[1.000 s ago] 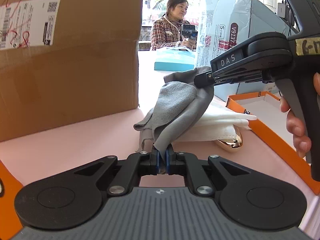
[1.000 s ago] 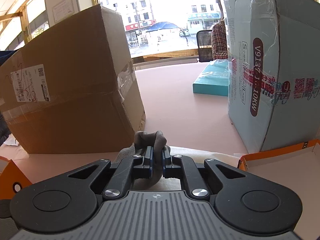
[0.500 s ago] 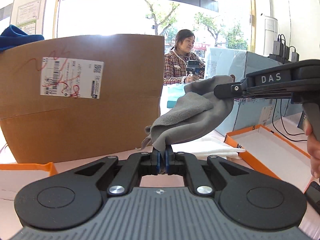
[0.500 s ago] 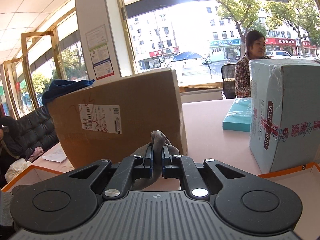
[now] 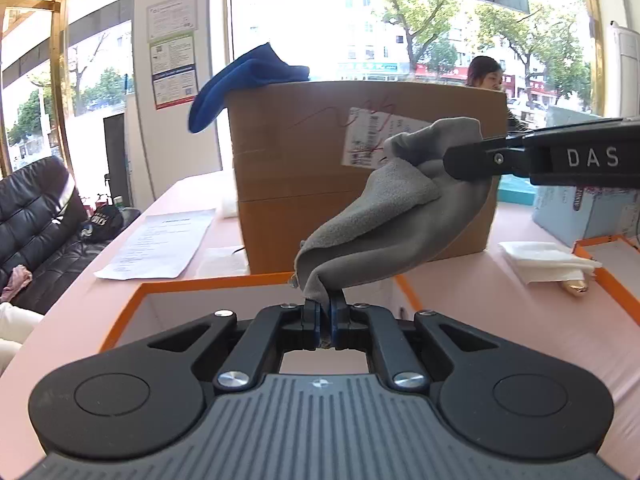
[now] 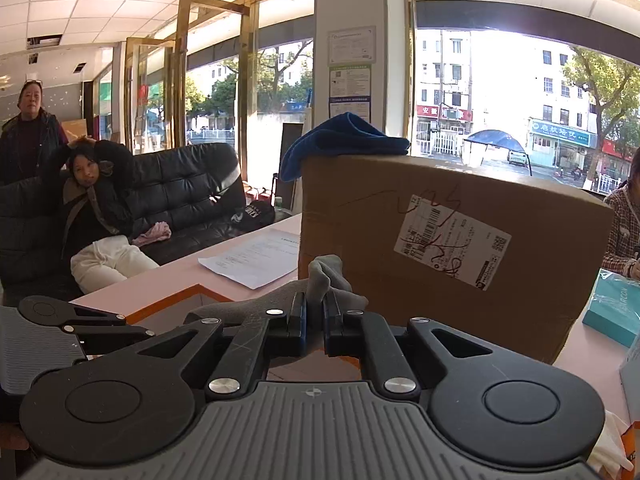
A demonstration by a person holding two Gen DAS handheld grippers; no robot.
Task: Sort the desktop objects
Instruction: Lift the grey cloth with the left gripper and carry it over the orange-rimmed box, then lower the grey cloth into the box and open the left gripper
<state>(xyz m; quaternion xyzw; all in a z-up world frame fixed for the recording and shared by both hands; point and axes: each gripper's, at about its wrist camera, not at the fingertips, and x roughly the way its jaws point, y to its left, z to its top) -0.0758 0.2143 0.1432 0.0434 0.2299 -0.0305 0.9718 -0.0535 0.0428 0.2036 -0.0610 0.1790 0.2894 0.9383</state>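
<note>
I work at a pink table (image 5: 500, 300) in a bright room with tall windows onto a street; a black sofa (image 6: 188, 200) stands to the left, where 1 person sits and another stands behind; a third person sits at the far side of the table, behind the big cardboard box (image 5: 320, 184). A blue cloth (image 5: 244, 76) lies on top of that box, hanging over its left corner.

My left gripper (image 5: 325, 320) is closed on the lower corner of the grey cloth (image 5: 384, 224); my right gripper (image 6: 315, 320) is clamped on its upper end, so the cloth hangs slack between the 2 in the air. In the left view the right one reaches in from the right, level, marked DAS; in the right view the left one lies low at the left edge.

The cloth is held above the near edge of an orange tray (image 5: 132, 312), in front of the cardboard box. A sheet of paper (image 5: 160, 240) lies left of the box; a white folded cloth (image 5: 544, 260) lies on the table to the right, with a gold thing (image 5: 576, 287) poking from under it; a second orange tray (image 5: 616, 276) is just beside that; a teal box (image 6: 612, 308) and a pale blue carton (image 5: 588, 208) stand further right.
</note>
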